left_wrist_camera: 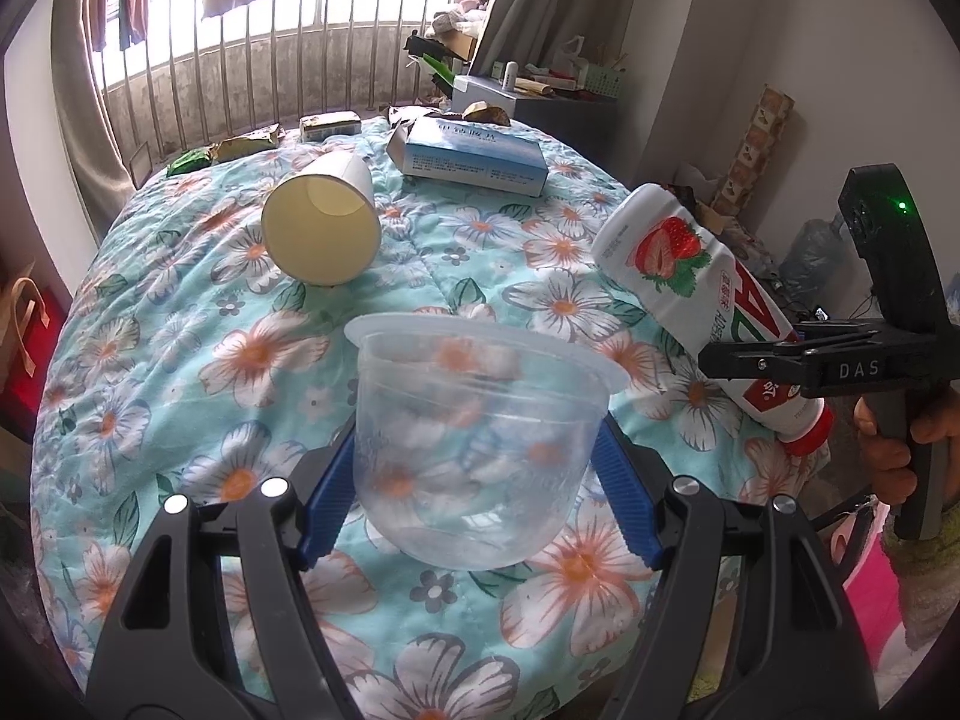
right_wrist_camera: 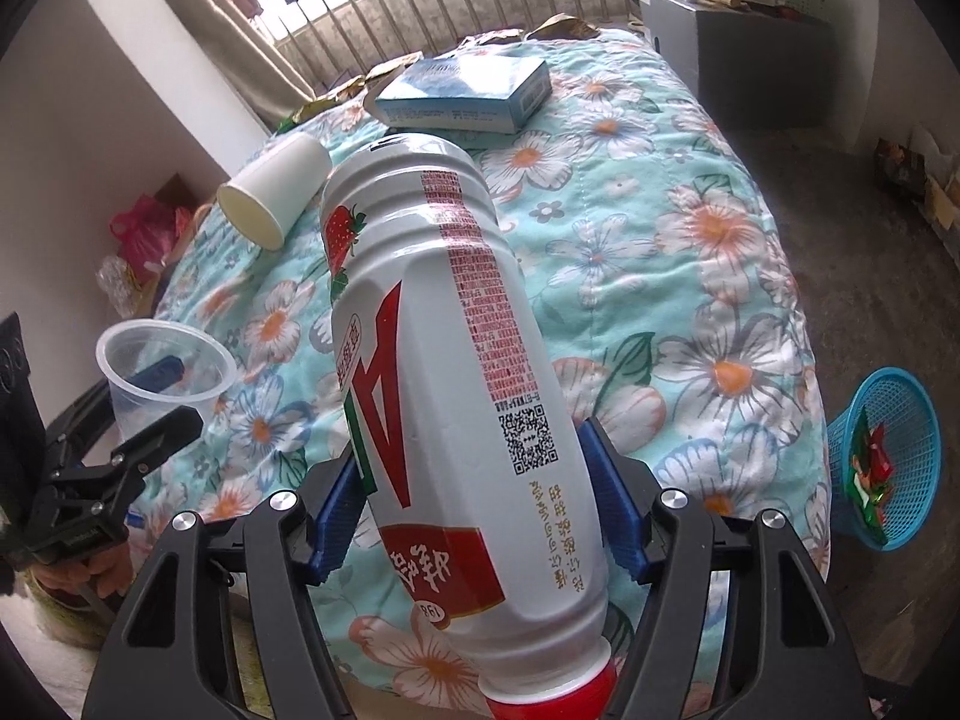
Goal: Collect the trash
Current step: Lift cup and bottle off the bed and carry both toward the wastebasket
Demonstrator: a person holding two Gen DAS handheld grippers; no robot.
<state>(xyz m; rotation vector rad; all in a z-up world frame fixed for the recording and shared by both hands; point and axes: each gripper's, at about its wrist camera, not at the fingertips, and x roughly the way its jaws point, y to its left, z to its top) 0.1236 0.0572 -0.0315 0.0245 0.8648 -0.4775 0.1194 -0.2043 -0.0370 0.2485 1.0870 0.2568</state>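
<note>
Trash is in hand: left gripper clamps the cup, right gripper the bottle. Next, probably carry both right to the basket.

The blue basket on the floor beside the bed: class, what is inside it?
The blue basket holds crumpled red, green and white wrappers along its lower side. Its mesh wall hides anything deeper, so the bottom cannot be seen.
</note>
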